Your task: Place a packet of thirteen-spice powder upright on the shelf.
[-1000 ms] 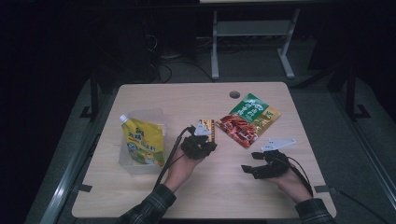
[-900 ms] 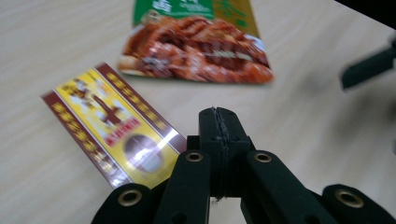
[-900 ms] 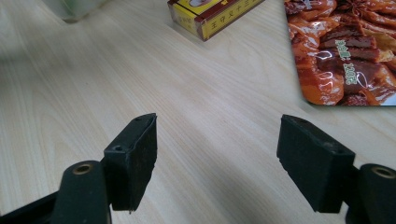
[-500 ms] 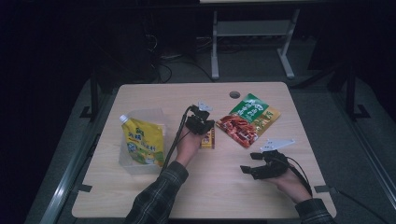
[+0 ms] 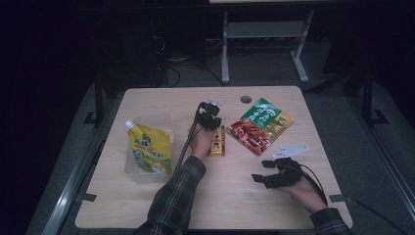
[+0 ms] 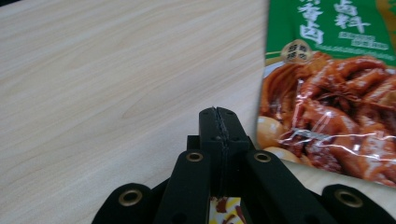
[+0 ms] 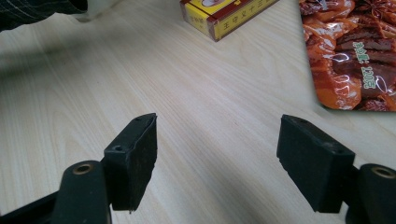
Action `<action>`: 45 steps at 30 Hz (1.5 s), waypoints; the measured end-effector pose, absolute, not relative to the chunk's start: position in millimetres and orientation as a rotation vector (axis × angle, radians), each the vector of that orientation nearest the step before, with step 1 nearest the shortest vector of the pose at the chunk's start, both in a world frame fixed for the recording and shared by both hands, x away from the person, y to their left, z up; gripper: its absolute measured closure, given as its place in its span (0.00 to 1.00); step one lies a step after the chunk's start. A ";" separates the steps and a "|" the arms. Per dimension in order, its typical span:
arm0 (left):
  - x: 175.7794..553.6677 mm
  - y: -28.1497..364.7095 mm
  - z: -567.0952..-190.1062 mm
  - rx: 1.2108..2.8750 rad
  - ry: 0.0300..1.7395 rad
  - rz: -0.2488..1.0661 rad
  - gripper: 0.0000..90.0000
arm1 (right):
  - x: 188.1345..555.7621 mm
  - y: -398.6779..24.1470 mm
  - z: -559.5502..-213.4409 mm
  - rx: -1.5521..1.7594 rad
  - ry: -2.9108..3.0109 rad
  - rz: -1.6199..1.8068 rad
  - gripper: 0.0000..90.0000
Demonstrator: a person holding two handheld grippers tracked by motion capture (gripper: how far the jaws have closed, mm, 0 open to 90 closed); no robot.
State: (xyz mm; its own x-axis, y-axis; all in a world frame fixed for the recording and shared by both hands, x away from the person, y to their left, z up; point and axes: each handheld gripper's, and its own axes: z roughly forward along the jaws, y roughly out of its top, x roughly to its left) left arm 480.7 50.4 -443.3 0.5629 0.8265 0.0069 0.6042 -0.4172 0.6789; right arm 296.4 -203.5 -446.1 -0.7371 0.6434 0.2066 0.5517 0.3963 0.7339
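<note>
Box (image 5: pixel 217 141) just below clenched left gripper (image 5: pixel 209 117) jaws, ungrasped; right gripper (image 7: pixel 217 154) jaws released.

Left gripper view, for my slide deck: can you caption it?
Left gripper, jaws shut with nothing between them, over the wooden table beside a green-and-red sauce packet.

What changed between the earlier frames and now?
The left tongs, shut and empty, moved away from the person, past the small yellow-and-red box toward the green-and-red food pouch. Nothing was gripped or released. The right tongs, open, the yellow spouted pouch in its clear bin stayed put.
</note>
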 end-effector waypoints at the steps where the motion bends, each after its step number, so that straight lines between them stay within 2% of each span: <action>1: 481.3 50.5 -444.6 2.163 1.147 0.457 1.00 | 296.3 -203.5 -446.1 1.097 2.532 1.263 0.31; 24: 480.9 58.6 -451.1 2.170 1.184 0.393 1.00 | 297.5 -202.0 -446.7 1.090 2.541 1.251 0.32; 45: 420.0 78.8 -459.9 2.237 1.078 0.230 1.00 | 297.7 -201.6 -446.8 1.085 2.528 1.232 0.32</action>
